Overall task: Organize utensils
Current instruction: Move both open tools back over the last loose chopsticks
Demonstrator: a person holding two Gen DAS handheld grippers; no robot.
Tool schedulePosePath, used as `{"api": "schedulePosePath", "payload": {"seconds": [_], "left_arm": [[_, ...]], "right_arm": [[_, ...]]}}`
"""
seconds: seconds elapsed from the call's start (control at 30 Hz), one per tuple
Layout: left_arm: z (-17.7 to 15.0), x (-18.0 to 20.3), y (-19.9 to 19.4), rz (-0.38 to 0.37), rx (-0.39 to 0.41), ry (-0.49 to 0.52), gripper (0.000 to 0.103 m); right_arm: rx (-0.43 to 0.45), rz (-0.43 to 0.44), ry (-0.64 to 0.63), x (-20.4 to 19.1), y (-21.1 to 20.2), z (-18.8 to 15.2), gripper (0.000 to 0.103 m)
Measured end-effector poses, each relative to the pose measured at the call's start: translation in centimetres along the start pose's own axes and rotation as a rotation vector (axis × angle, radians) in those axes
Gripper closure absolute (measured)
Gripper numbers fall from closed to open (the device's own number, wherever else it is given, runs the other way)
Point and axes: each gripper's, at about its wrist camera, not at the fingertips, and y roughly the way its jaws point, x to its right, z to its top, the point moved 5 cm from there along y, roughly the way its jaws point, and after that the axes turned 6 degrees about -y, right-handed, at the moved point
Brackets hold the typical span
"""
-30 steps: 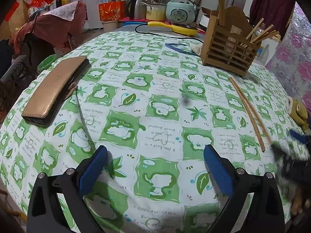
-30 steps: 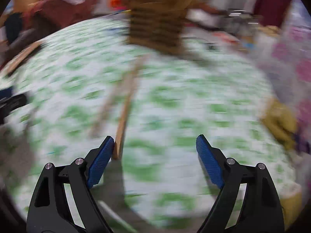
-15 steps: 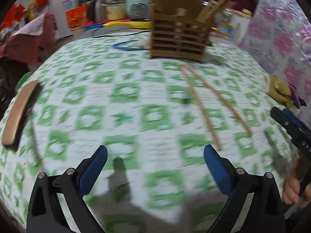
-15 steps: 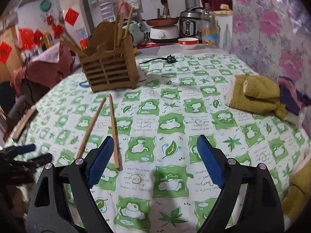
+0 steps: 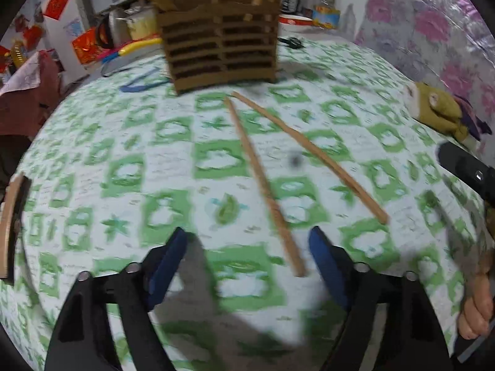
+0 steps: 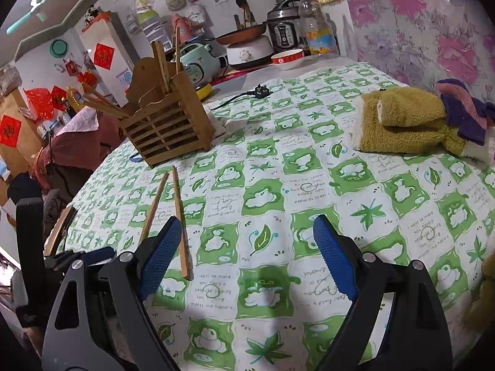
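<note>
Two wooden chopsticks lie loose on the green-and-white tablecloth: one [image 5: 263,182] ends between my left gripper's fingertips, the other [image 5: 309,151] lies to its right. They also show in the right wrist view [image 6: 179,213] [image 6: 154,204]. A wooden slatted utensil holder [image 5: 221,51] with several chopsticks stands beyond them; it shows in the right wrist view too [image 6: 167,130]. My left gripper [image 5: 247,259] is open, low over the cloth. My right gripper [image 6: 247,247] is open and empty, just right of the chopsticks.
A folded olive towel and striped cloth [image 6: 408,120] lie at the right. A tan wallet-like case [image 5: 9,225] lies at the left edge. A power plug and cord [image 6: 256,91], kitchen appliances [image 6: 284,31] and a bowl [image 6: 287,57] stand behind the table.
My left gripper has swung right and forward, from facing the case to facing the chopsticks and holder, one chopstick end now between its fingers. My right gripper has steadied beside the chopsticks.
</note>
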Motion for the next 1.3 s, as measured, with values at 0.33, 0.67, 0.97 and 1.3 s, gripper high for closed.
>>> {"api": "schedulePosePath", "payload": {"seconds": [0.33,0.67,0.97,1.3], "left_arm": [[0.2,-2.5,-0.4,-0.004,0.031,-0.023,0.068],[-0.5,-6.4,-1.1,0.01,0.03,-0.098,0.097],[-1.6,-8.9,-2.2,-0.039,0.035,-0.156,0.089],[-1.0,-9.7,-2.4,0.029,0.069,-0.189,0.04]], "right_arm": [[-0.005,0.0,-0.012,-0.3,0.2,-0.1,0.018],[-0.008,0.006,-0.022,-0.3,0.1,-0.1,0.018],[-0.019,-0.002,-0.041,-0.6,0.3,-0.2,0.018],[-0.032,-0.006,-0.054,-0.9,0.5,-0.2,0.018]]}}
